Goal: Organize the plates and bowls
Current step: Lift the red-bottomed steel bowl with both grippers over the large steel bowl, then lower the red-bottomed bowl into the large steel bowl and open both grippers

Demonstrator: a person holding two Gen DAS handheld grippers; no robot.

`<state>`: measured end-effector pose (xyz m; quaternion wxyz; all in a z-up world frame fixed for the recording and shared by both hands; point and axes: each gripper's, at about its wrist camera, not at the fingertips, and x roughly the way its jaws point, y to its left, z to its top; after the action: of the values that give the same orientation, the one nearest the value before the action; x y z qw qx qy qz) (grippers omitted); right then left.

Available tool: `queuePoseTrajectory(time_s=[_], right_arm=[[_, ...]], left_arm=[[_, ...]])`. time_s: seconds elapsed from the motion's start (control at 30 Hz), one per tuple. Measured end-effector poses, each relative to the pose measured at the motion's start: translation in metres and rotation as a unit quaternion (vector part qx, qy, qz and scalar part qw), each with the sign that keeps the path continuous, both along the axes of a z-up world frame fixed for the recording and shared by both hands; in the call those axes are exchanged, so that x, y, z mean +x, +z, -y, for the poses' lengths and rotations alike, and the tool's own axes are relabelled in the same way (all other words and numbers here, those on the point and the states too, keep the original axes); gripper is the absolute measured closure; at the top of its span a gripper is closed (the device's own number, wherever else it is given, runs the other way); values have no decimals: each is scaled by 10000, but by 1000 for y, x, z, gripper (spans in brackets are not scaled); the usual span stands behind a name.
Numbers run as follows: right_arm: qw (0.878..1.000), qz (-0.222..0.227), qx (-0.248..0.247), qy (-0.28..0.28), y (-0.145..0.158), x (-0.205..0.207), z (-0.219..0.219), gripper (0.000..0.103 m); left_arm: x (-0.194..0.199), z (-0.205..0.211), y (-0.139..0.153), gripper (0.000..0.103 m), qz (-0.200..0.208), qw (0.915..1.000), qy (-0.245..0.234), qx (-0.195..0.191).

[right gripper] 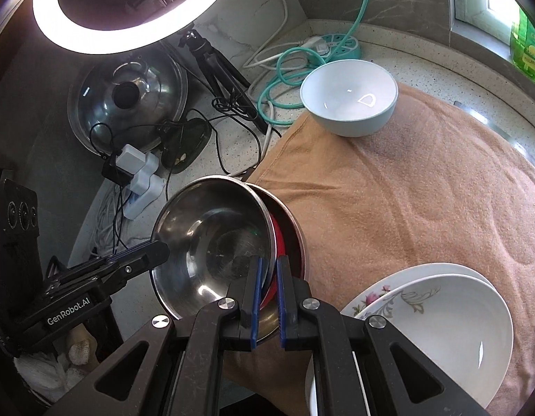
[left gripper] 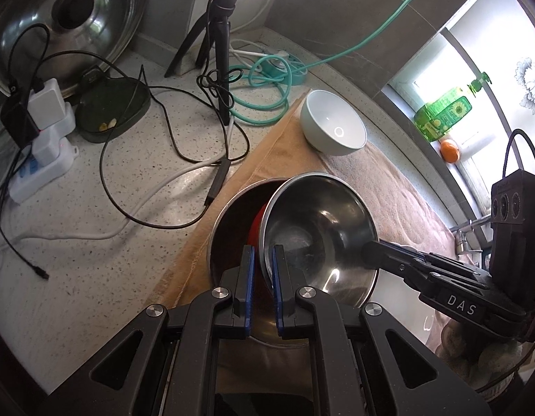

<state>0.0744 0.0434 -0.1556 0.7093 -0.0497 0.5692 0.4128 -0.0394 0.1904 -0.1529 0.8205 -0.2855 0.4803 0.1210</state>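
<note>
Speckled stone countertop [left gripper: 94, 242] lying under window light, half covered by a tan towel [right gripper: 423, 190].

Left gripper [left gripper: 264, 260] clamping narrow on the near rim of the steel bowl [left gripper: 319, 228]; blue pads pressing either side of the rim. Right gripper [right gripper: 270, 270] pinching the opposite rim of the same steel bowl [right gripper: 212, 242], jaws nearly closed on it. Bowl hanging tilted between the two grippers, empty inside.

Sitting directly beneath and partly nested: a larger steel pot [left gripper: 232, 222] with a red bowl [right gripper: 279, 239] inside it, only a sliver of red showing. Tilted bowl overlapping the pot's mouth, resting on or just above it; cannot tell which.

Lying near the right gripper on the towel: stacked white plates [right gripper: 440, 312], the lower one floral-edged, top one empty.

Standing at the towel's far edge, well apart: white bowl [left gripper: 333, 124], upright, empty.

Crowding the bare counter beyond: black cables [left gripper: 163, 159], white power strip with adapters [left gripper: 42, 159], tripod [left gripper: 218, 52], teal cord and strip [right gripper: 302, 66], dark dish [left gripper: 111, 107], glass pot lid [left gripper: 66, 24] leaning against the wall. Glowing overhead: ring light [right gripper: 135, 10]. Resting on the sill: green bottle [left gripper: 444, 111], orange [left gripper: 451, 150].
</note>
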Motion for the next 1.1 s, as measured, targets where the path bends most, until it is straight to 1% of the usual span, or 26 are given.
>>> queuePoseTrajectory(time_s=[0.37,1.1], right_arm=[[9992,172,-297,218,-8,-6,-13,96],[9980,177,-501,335,-18,-6,-19,96]], left_arm=[[-1,-1,-13,95,-218,9997,-38,41],[1,0,-25,95,-411,9991,-91,23]])
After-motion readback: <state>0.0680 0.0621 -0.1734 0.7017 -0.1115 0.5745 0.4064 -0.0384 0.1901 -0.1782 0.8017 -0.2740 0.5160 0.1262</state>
